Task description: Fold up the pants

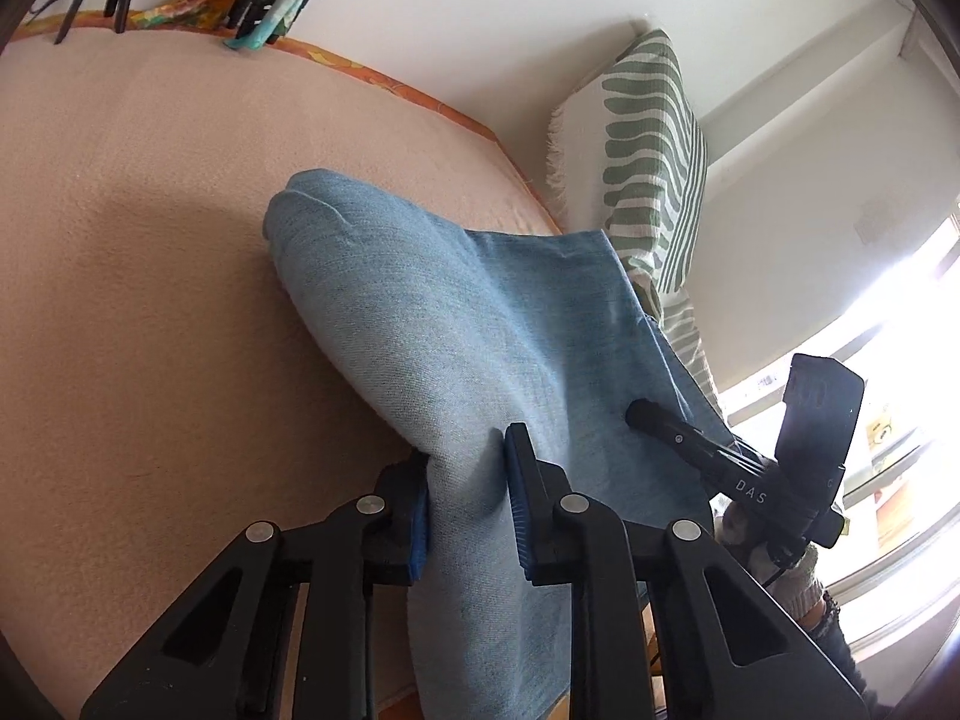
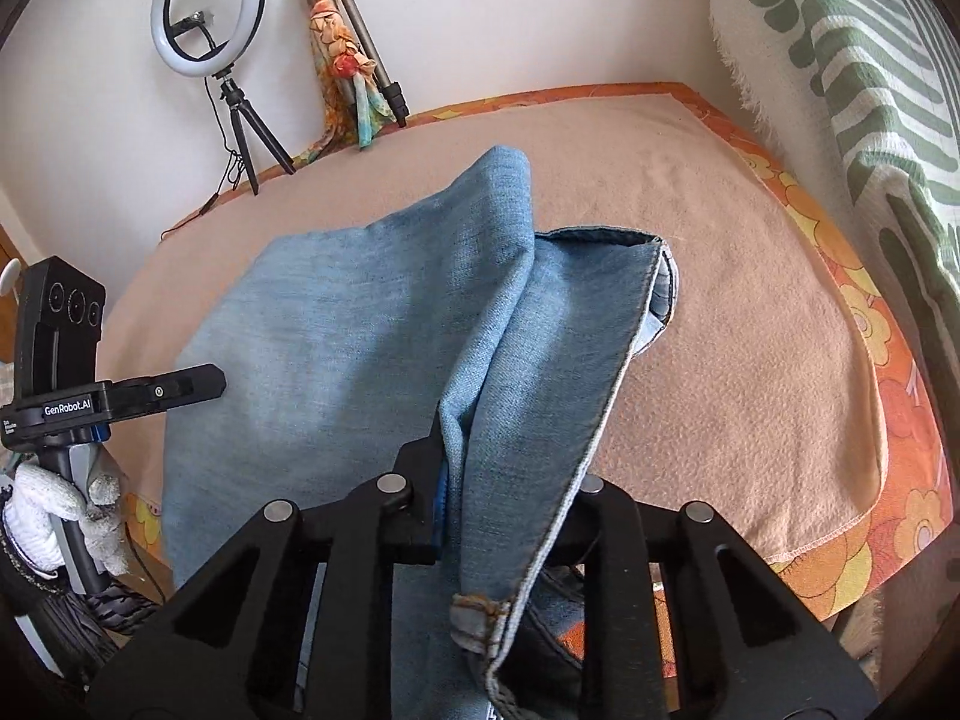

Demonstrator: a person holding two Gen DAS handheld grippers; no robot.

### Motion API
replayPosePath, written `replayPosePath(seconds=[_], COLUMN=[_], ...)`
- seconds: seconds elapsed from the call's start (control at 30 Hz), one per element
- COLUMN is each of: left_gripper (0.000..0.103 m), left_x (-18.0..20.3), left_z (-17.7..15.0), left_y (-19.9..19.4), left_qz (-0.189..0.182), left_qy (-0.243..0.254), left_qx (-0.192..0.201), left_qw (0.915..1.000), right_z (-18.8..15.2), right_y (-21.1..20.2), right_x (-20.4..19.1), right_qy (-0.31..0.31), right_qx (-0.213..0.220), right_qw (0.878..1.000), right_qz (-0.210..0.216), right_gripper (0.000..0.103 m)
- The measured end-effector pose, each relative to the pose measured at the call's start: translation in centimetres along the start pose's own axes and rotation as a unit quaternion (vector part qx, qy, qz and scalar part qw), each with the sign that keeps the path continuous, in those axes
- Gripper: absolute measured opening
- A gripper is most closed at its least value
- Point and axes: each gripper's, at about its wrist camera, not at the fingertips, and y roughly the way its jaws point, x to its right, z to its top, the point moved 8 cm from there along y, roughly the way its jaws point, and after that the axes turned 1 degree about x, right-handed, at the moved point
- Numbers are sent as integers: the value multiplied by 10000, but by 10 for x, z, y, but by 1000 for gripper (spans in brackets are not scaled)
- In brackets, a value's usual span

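Light blue denim pants [image 1: 456,312] lie partly lifted over a peach blanket [image 1: 150,240] on a bed. My left gripper [image 1: 469,504] is shut on a fold of the denim, with its blue pads [image 1: 420,510] pressed on both sides. In the right wrist view the pants [image 2: 336,336] bunch up toward my right gripper [image 2: 516,498], which is shut on a thick fold near the waistband. Its right finger is hidden behind the cloth. A hem edge [image 2: 600,240] lies folded over on the blanket [image 2: 750,330]. The other gripper shows at each view's edge, the right one [image 1: 645,414] and the left one [image 2: 198,384].
A green and white striped throw [image 2: 870,90] hangs at the bed's right side. A ring light [image 2: 207,15] on a tripod and a second tripod [image 2: 366,48] with a scarf stand against the back wall. A bright window [image 1: 900,360] is to the right. A gloved hand [image 2: 42,516] holds the left gripper.
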Motion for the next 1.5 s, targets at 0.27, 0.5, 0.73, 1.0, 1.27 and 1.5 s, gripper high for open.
replayPosePath(seconds=[0.27, 0.5, 0.73, 1.0, 1.27, 1.5], left_gripper=[15, 14, 14, 14, 14, 14], left_x=[36, 49, 57, 52, 29, 2], left_z=[17, 55, 111, 181, 240, 276], left_y=[-15, -19, -11, 15, 66, 108], left_qz=[-231, -297, -263, -149, 8, 178], left_qy=[449, 615, 806, 1034, 1047, 1112], left_qx=[115, 276, 430, 595, 602, 588], left_qw=[9987, 9973, 9955, 9927, 9927, 9919], right_z=[19, 50, 107, 184, 242, 282], right_y=[-33, -48, -46, -14, 45, 104], right_x=[-44, -45, -39, -22, 5, 31], right_qy=[-632, -528, -580, -562, -675, -701], right_qx=[396, 719, 930, 1083, 1007, 941], right_qw=[9969, 9957, 9933, 9918, 9914, 9918], right_qz=[-238, -262, -367, -376, -498, -501], right_gripper=[20, 19, 20, 19, 19, 19])
